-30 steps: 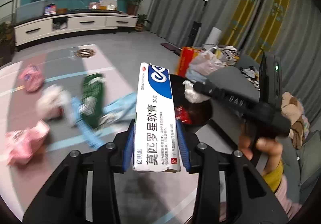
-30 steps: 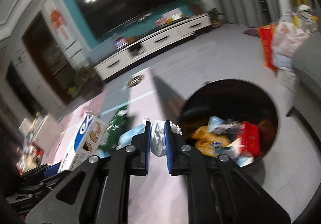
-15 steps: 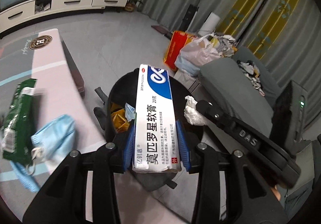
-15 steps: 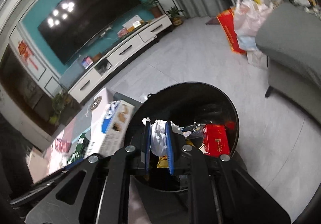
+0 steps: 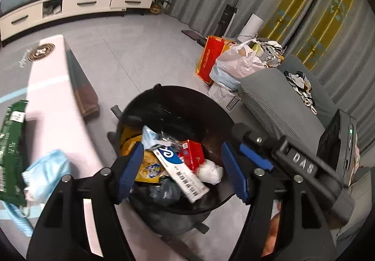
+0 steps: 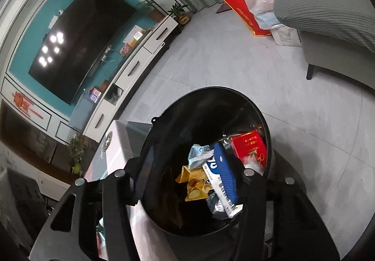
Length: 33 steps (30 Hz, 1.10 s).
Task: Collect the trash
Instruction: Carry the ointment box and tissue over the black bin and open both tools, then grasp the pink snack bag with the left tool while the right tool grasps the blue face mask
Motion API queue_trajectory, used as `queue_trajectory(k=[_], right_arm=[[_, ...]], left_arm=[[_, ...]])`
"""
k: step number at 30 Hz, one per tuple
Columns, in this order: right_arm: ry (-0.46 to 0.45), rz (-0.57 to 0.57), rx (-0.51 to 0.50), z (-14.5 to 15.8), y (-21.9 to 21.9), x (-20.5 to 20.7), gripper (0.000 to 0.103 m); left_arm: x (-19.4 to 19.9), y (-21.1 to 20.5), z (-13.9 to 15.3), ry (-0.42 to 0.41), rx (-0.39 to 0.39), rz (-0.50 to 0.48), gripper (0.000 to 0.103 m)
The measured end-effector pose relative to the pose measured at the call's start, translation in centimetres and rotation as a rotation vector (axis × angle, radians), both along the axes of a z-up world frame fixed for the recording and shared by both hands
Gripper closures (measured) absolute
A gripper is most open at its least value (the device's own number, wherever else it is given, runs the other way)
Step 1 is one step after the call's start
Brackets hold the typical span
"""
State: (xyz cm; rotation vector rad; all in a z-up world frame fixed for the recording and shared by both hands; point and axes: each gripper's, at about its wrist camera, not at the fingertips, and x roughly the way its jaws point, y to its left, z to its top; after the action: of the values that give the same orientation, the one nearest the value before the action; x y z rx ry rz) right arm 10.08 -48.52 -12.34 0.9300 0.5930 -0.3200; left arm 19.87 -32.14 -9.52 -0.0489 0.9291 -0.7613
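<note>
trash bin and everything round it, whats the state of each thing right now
trash bin: open-topped, partly filled
ointment box: lying in the bin, released
tissue wad: in the bin beside the box
red box: in the bin
blue face mask: lying on the table, not collected
green packet: lying on the table, not collected
left gripper: jaws opening, empty, above the bin
right gripper: jaws opening, empty, above the bin

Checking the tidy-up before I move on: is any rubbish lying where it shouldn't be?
Yes. A green packet and a blue face mask lie on the pink table beside the black bin, not in it. The long box and white tissue lie inside the bin.
</note>
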Motion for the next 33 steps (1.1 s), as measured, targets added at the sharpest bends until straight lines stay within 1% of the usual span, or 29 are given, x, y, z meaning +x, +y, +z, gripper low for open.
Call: queue_trajectory(k=[1, 5, 7, 9, 10, 12, 14, 17, 20, 21, 23, 24, 25, 27, 29, 30, 33], right_arm=[[-0.003, 0.003, 0.002, 0.1, 0.1, 0.0, 0.050], [0.001, 0.020, -0.026, 1.0, 0.8, 0.2, 0.050], [-0.002, 0.030, -0.044, 1.5, 1.3, 0.2, 0.049], [-0.002, 0.044, -0.077, 2.3, 2.1, 0.3, 0.047], [0.000, 0.049, -0.089, 2.5, 2.5, 0.3, 0.045], [0.014, 0.072, -0.123, 2.9, 3.6, 0.6, 0.042], [0.029, 0.102, -0.159, 3.2, 5.0, 1.0, 0.035], [0.042, 0.176, -0.213, 3.6, 7.7, 1.8, 0.033], [0.037, 0.295, -0.270, 4.0, 11.1, 2.6, 0.033], [0.037, 0.346, -0.303, 4.2, 12.7, 2.9, 0.033], [0.032, 0.411, -0.336, 4.5, 14.7, 3.2, 0.033], [0.027, 0.444, -0.348, 4.5, 15.8, 3.3, 0.033], [0.025, 0.480, -0.365, 4.6, 17.0, 3.5, 0.033], [0.036, 0.530, -0.398, 4.4, 18.8, 4.0, 0.033], [0.054, 0.548, -0.410, 4.1, 19.8, 4.6, 0.033], [0.076, 0.552, -0.416, 3.6, 20.3, 5.1, 0.033], [0.121, 0.526, -0.419, 2.6, 20.9, 6.0, 0.033]], left_arm=[[-0.2, 0.5, 0.3, -0.009, -0.001, 0.002, 0.029], [-1.4, 3.2, 1.5, -0.073, 0.016, 0.043, 0.026], [-2.2, 5.0, 2.2, -0.101, 0.031, 0.070, 0.018], [-3.0, 7.0, 2.7, -0.118, 0.052, 0.107, 0.012], [-3.5, 8.2, 2.7, -0.120, 0.063, 0.118, 0.009], [-4.4, 10.4, 2.8, -0.116, 0.056, 0.138, 0.006], [-5.3, 12.7, 2.7, -0.107, 0.038, 0.153, 0.005], [-6.7, 15.8, 2.8, -0.112, 0.028, 0.164, 0.005], [-8.2, 18.9, 3.6, -0.166, 0.042, 0.177, 0.005], [-8.7, 20.3, 4.1, -0.193, 0.043, 0.187, 0.005], [-9.4, 22.7, 4.7, -0.233, 0.046, 0.211, 0.004], [-9.5, 24.7, 4.9, -0.255, 0.052, 0.234, 0.003], [-9.5, 25.5, 5.0, -0.264, 0.061, 0.251, 0.003], [-9.2, 28.4, 4.8, -0.283, 0.088, 0.303, 0.003], [-8.5, 30.9, 4.2, -0.275, 0.100, 0.359, 0.003], [-7.9, 32.5, 3.8, -0.255, 0.086, 0.395, 0.003], [-6.5, 34.7, 3.0, -0.223, 0.064, 0.437, 0.003]])
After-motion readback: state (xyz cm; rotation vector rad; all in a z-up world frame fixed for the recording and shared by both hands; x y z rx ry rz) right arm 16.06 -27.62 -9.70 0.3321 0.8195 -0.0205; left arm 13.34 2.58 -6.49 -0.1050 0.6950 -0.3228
